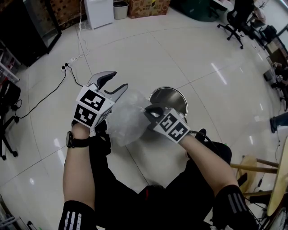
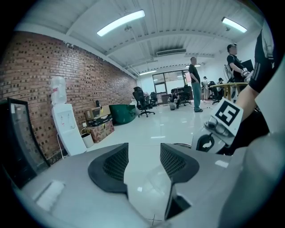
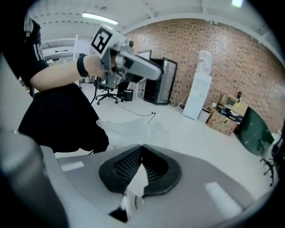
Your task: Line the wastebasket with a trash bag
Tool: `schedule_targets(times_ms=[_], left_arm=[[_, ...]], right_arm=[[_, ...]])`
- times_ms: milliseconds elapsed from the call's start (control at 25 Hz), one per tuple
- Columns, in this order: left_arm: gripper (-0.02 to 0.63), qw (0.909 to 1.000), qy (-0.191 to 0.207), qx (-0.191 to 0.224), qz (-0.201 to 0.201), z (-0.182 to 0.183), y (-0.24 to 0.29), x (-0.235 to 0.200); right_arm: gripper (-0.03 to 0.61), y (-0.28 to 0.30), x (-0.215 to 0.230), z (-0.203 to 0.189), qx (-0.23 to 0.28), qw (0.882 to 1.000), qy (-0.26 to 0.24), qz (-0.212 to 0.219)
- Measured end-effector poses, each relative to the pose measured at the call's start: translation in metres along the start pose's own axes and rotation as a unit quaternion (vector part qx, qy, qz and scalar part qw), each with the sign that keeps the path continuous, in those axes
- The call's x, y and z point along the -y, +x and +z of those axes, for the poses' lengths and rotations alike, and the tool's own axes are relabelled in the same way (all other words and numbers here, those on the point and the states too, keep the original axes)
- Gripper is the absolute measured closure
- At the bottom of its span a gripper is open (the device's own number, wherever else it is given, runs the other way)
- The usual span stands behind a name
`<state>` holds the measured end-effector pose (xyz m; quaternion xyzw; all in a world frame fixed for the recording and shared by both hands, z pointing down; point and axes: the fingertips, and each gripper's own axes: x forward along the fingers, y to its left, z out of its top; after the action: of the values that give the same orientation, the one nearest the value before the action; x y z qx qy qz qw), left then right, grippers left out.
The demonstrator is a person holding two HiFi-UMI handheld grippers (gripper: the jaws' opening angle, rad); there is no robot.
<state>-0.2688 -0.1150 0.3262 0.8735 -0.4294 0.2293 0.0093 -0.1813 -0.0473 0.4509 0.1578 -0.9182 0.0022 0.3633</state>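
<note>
A round steel wastebasket point(image 1: 174, 96) stands open on the white tiled floor, just beyond my hands. A clear, crumpled trash bag point(image 1: 127, 117) hangs between the two grippers in front of it. My right gripper point(image 1: 149, 110) is shut on one edge of the bag; in the right gripper view point(image 3: 141, 150) a flap of film point(image 3: 136, 179) sticks out between the closed jaws, with more of the bag point(image 3: 133, 129) spread beyond. My left gripper point(image 1: 120, 79) is raised with its jaws apart. In the left gripper view point(image 2: 143, 151) the film point(image 2: 149, 187) lies low between the jaws, and the pads do not press on it.
A power strip with a black cable point(image 1: 67, 67) lies on the floor at the left. A white water dispenser point(image 1: 99, 11), a small bin point(image 1: 120, 9) and a cardboard box point(image 1: 148, 6) stand along the far wall. A wooden stool point(image 1: 256, 167) is at my right. People point(image 2: 196, 84) stand far off.
</note>
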Motion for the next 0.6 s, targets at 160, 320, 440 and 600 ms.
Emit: schedule_targets(times_ms=[160, 320, 440, 600], left_arm=[[0.393, 1.0, 0.006, 0.001, 0.001, 0.005, 0.009, 0.004], [0.393, 0.9998, 0.017, -0.005, -0.004, 0.009, 0.023, 0.012], [0.393, 0.9989, 0.038, -0.02, -0.018, 0.01, 0.038, 0.026], [0.393, 0.9939, 0.053, -0.059, -0.077, 0.005, 0.063, 0.057]], right_arm=[[0.571, -0.051, 0.043, 0.008, 0.027, 0.998, 0.029, -0.046], [0.571, -0.088, 0.083, -0.008, 0.035, 0.993, 0.067, -0.088], [0.571, -0.106, 0.108, -0.035, 0.035, 0.986, 0.126, -0.099], [0.571, -0.114, 0.127, -0.081, 0.009, 0.977, 0.188, -0.098]])
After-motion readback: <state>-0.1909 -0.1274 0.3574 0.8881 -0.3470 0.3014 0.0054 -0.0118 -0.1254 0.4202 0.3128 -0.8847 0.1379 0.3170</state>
